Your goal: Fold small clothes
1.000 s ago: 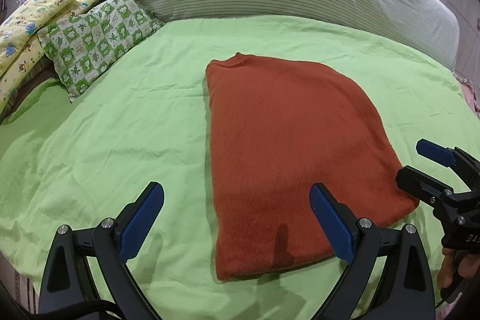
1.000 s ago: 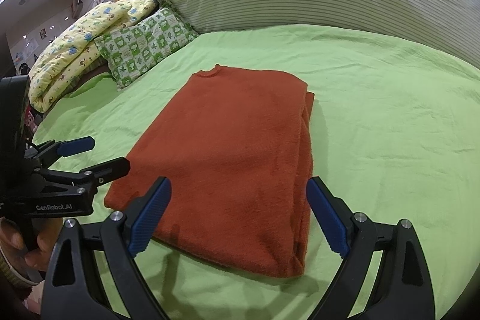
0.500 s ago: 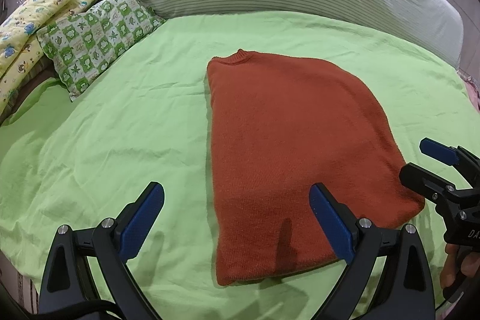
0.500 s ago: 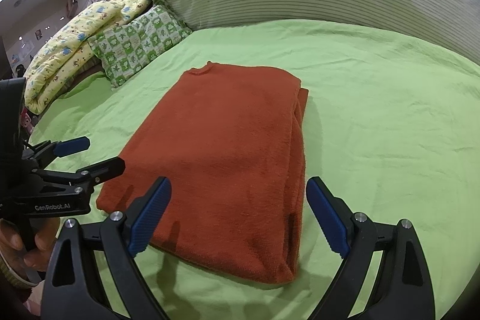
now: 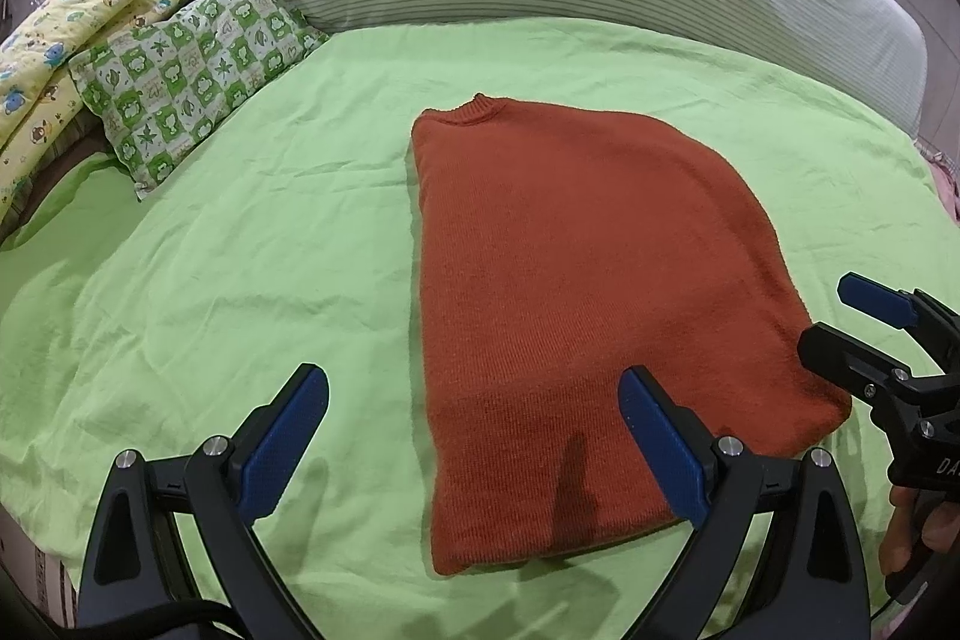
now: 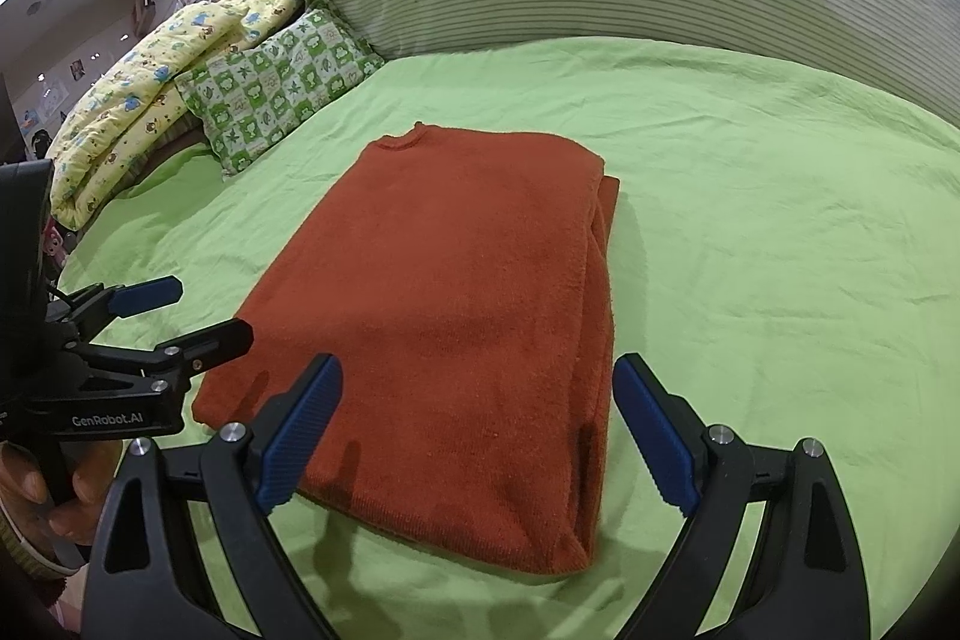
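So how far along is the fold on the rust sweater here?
Done: the rust sweater lies folded into a narrow panel, layers stacked along one side, on the green sheet. In hand: nothing; left hand-held gripper and right hand-held gripper are open. Left: probably a crosswise fold.

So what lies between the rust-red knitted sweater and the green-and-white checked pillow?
Nothing but bare, wrinkled lime-green bedsheet separates the rust-red knitted sweater from the green-and-white checked pillow; both wrist views show it.

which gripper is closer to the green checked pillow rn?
Left. The left gripper hangs over the sheet on the sweater's pillow side; the right gripper is over the sweater's opposite edge, farther from the green checked pillow.
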Demonstrator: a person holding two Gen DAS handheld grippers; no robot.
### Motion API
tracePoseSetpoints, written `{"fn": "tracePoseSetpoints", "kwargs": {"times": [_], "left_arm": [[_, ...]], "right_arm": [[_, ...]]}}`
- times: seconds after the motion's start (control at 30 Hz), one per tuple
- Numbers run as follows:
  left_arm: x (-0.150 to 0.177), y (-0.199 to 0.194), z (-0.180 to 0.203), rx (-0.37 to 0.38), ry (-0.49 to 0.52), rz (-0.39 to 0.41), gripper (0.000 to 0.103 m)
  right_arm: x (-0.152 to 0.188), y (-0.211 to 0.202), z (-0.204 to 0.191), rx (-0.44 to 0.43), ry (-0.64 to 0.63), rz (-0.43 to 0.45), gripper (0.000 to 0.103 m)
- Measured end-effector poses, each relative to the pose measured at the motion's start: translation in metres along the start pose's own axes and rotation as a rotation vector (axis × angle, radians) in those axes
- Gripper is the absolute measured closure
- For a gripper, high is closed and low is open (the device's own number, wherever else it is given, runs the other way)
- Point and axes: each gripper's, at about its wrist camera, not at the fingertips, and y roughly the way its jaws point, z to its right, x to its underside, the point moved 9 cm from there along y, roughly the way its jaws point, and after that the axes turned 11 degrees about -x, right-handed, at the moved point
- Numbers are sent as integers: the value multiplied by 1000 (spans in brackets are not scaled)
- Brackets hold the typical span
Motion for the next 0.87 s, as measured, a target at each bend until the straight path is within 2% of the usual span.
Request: {"fn": "tracePoseSetpoints", "kwargs": {"times": [0.87], "left_arm": [[0,3,-5,-9,-29,-35,5]], "right_arm": [[-8,-2,-2,-20,14,15,11]]}}
